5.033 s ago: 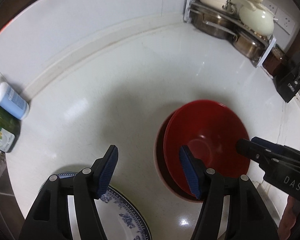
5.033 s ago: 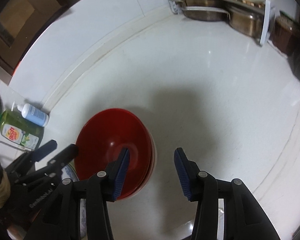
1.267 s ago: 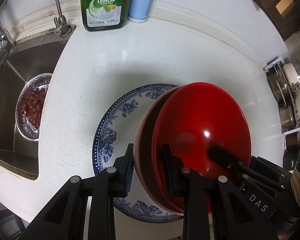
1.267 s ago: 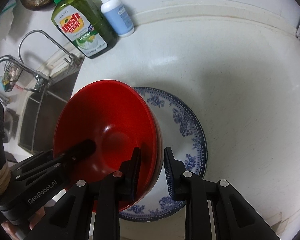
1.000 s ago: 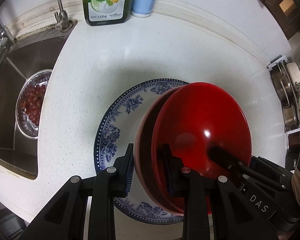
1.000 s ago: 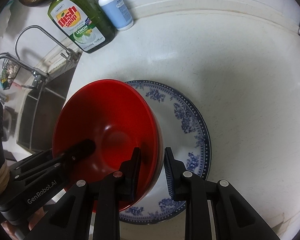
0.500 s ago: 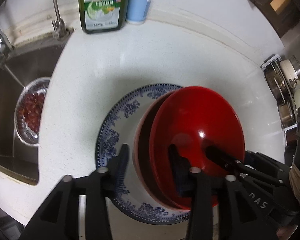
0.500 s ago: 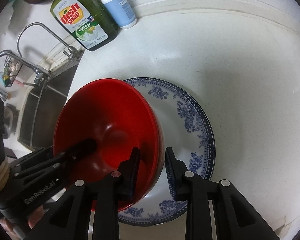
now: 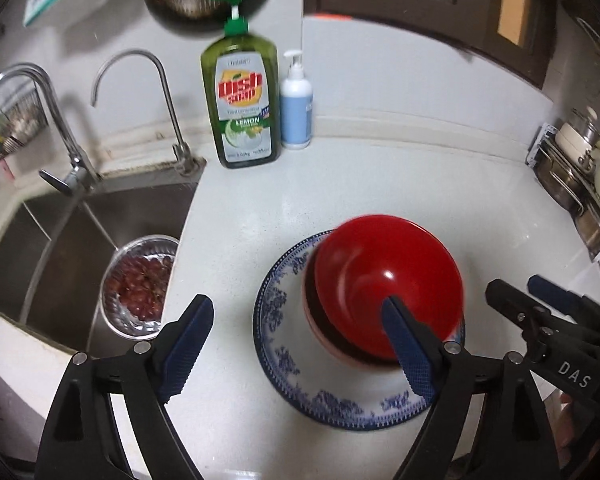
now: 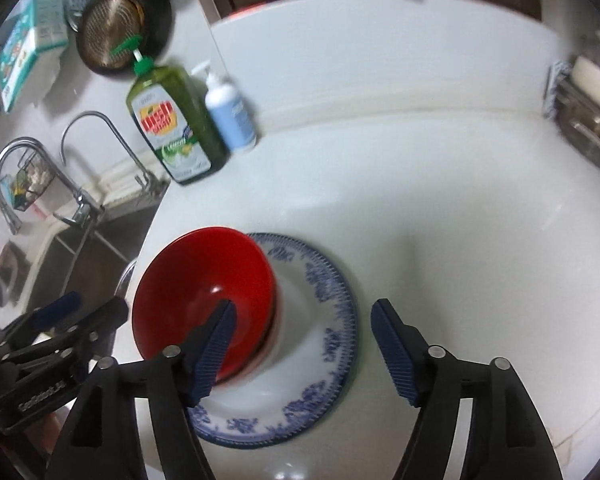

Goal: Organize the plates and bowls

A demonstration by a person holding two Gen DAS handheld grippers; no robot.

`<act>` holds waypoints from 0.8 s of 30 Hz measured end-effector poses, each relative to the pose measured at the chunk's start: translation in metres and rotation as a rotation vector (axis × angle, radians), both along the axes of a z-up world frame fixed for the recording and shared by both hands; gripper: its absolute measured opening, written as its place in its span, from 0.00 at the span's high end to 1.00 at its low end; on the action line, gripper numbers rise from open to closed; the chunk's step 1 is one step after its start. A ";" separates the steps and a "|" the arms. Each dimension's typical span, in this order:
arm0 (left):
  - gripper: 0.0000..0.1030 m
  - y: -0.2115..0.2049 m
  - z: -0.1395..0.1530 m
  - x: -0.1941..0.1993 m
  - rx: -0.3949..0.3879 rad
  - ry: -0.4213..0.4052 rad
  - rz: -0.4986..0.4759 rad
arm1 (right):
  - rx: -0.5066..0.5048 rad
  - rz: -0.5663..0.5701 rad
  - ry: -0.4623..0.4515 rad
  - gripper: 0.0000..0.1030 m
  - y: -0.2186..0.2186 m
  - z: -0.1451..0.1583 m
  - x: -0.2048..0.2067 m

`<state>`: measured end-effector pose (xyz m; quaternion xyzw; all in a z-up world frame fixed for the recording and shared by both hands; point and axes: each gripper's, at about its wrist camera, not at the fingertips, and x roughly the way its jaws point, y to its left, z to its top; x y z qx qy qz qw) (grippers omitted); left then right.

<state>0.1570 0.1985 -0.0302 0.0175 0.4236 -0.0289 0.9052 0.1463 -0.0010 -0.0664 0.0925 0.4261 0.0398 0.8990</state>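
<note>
Left wrist view: the left gripper is spread wide, holding nothing; the red bowls sit stacked on the blue-patterned plate on the counter.

Right wrist view: the right gripper also gapes empty above the plate.

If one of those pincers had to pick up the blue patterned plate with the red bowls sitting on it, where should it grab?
Probably the blue patterned plate by its bare rim on the right, one finger sliding under the raised edge. The red bowls sit toward its left, leaving that side free. The right gripper, already open, is nearest.
</note>
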 end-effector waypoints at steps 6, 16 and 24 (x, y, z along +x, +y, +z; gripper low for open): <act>0.09 -0.007 0.005 -0.057 0.013 -0.116 0.045 | -0.082 0.022 -0.114 0.21 -0.003 0.012 -0.050; 0.00 -0.029 0.015 -0.150 0.030 -0.236 0.041 | -0.109 -0.041 -0.227 0.15 -0.027 0.022 -0.143; 0.00 -0.034 0.023 -0.204 0.043 -0.245 0.041 | -0.113 -0.065 -0.272 0.15 -0.036 0.027 -0.213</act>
